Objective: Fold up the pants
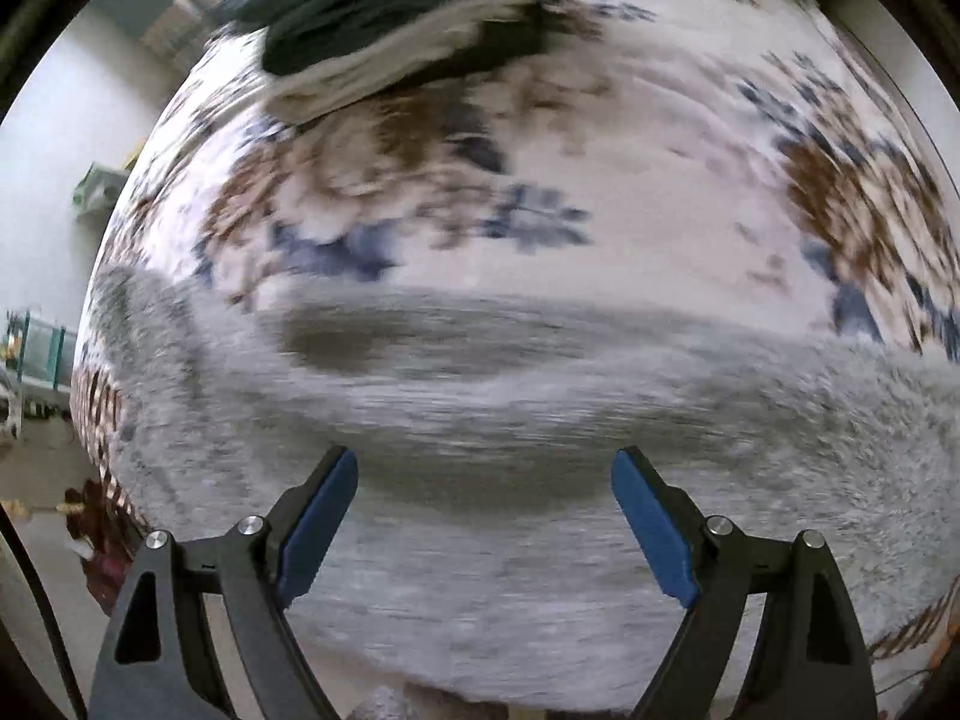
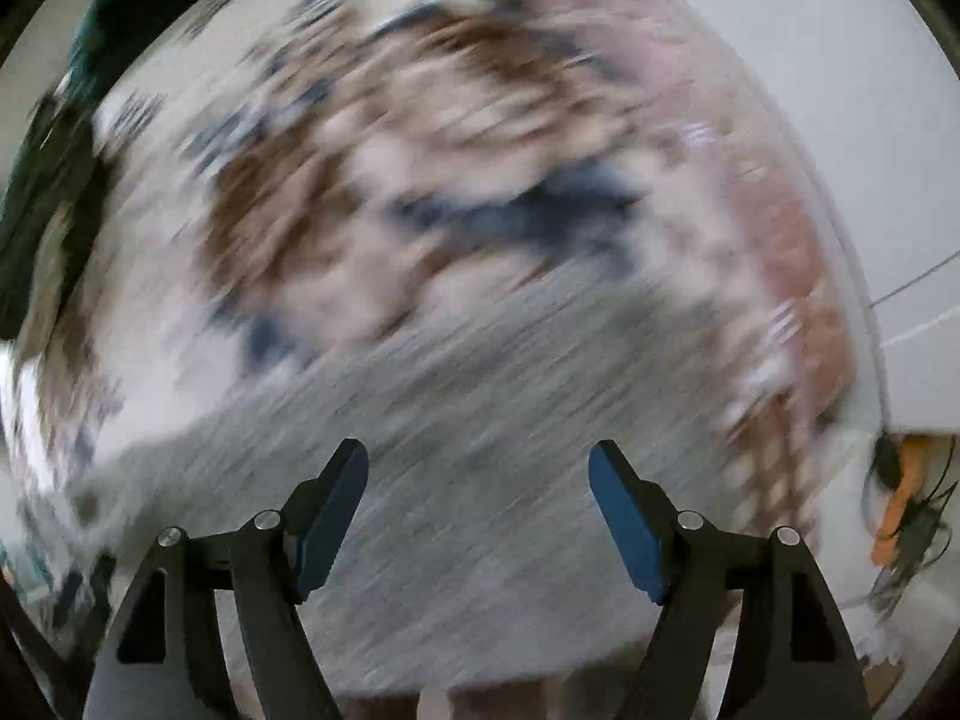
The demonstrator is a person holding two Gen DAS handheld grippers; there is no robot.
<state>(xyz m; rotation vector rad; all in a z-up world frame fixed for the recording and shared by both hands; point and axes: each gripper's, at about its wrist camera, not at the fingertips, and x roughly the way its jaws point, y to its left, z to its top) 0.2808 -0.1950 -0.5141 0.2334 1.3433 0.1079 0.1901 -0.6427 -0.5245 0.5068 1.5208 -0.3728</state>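
No writing, label, brand or number can be read anywhere here. Both views are smeared, and the flowered bedspread (image 1: 660, 138) carries only its blurred brown and blue pattern, with nothing legible on it or on the things around it.

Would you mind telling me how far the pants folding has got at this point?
Done: folded dark and light clothes sit stacked at the far end of the floral bedspread. In hand: nothing; the left tongs and right tongs are both open above the grey pants, which lie spread on the bed. Left: gripping and folding them. Both views are motion-blurred, so any folds already made cannot be judged.
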